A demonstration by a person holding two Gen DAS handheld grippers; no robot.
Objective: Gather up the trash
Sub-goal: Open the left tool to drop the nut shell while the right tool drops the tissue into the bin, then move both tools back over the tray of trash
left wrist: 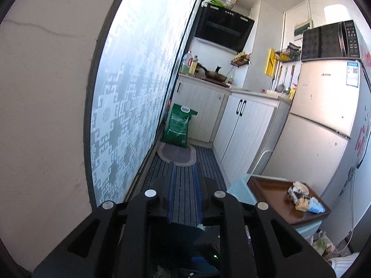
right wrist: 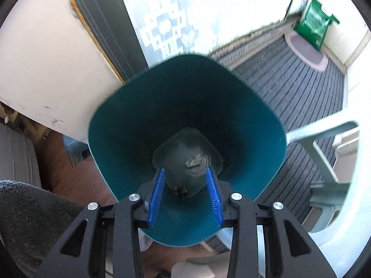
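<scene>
1. Right gripper point(right wrist: 185, 186): jaws spread wide, nothing between the blue pads point(right wrist: 157, 197). It hangs right over the mouth of the teal bin point(right wrist: 111, 125), pointing straight down, which is the posture for a drop or for checking one.
2. Bin contents: a crumpled grey scrap point(right wrist: 194, 161) on the pale bottom, plus a few small greenish and brownish bits point(right wrist: 179, 188) near the lower edge. Can't tell what the bits are. Judgement: at least one piece of trash is already in.
3. Left gripper point(left wrist: 184, 181): fingers parted with a clear gap, striped floor mat point(left wrist: 185, 169) visible between them, holding nothing. It's held level, aimed down the kitchen aisle and away from the work, so probably just parked to keep out of the right arm's way.
4. Remaining trash: a clump of wrappers point(left wrist: 303, 197), dark, tan and light blue, on the brown tray point(left wrist: 269, 190). The tray sits on a pale blue stool point(left wrist: 241, 191) to the left gripper's right, near but not touching.
5. The tray keeps the trash in one spot at grab height, and the bin seems to be close to the stool, so trips stay short.
6. Judgement: task is partway done. Next grab likely targets that clump. The wrappers look light and crinkly, so pinch one at a time or they could slip.
</scene>
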